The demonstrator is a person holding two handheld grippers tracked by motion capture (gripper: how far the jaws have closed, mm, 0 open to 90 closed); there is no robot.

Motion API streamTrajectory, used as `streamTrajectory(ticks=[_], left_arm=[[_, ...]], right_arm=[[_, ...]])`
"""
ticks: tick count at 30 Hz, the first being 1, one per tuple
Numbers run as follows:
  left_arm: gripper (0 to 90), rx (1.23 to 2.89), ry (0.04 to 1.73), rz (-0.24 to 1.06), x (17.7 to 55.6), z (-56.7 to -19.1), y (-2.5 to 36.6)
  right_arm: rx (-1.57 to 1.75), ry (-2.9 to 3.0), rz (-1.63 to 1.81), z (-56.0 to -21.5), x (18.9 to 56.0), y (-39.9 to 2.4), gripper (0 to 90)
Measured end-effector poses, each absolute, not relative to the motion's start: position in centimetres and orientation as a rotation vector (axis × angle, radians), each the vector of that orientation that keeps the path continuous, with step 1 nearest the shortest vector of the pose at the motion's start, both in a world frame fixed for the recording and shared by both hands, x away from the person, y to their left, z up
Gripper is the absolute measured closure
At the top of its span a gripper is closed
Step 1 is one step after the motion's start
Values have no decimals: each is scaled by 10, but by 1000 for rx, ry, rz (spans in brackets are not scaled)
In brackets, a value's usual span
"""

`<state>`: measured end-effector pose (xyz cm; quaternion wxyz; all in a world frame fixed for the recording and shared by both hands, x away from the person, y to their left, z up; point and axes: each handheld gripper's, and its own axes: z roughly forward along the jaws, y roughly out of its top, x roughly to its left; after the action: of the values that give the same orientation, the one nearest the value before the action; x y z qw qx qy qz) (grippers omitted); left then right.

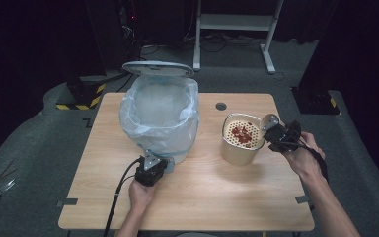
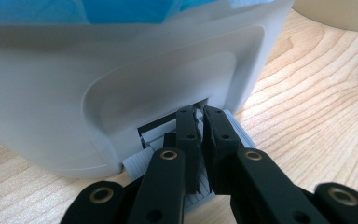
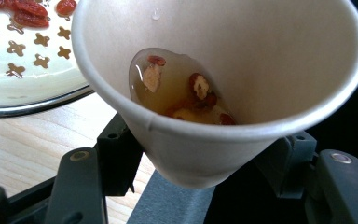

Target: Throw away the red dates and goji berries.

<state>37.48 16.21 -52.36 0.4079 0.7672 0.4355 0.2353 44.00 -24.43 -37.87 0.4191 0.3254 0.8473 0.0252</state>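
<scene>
Right hand-held gripper (image 1: 272, 132), seen from the high view at the right of the light wooden worktop (image 1: 202, 197), clamped on a white paper cup (image 3: 223, 93) squeezed between the two black jaws and tilted toward a cream cylindrical container (image 1: 240, 140). In the right gripper view, cup on a slant, a shallow pool of pale amber liquid with red berries and pale bits (image 3: 182, 93) lying against its lower wall. Just beside the cup, a perforated cream strainer insert (image 3: 23, 60) with cross-shaped holes and a few red berries on it, set in the top of the container. From above, cup rim close to the container's right edge; touching or not, cannot tell.

Left hand-held gripper (image 1: 150, 170) at the front foot of a white plastic pedal bin (image 2: 98, 84), jaws nearly together and pinched on the small ribbed grey pedal (image 2: 144, 161) that sticks out from a slot at the bin's base. Bin lined with a translucent pale blue plastic bag (image 1: 160, 111) folded over the rim, grey round lid (image 1: 158, 68) standing raised at the back. Bin on the left half of the worktop, container to its right, well apart from it.

Small dark round grommet (image 1: 220, 106) in the worktop behind the container.
</scene>
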Motion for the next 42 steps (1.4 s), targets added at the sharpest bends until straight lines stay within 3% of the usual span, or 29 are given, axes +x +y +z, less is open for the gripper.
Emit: streamTrajectory(ticks=[42], left_arm=[[851,1932,1099,589,375,-524,162]], right_arm=[[618,2074,-123,-376,443,-226,377]])
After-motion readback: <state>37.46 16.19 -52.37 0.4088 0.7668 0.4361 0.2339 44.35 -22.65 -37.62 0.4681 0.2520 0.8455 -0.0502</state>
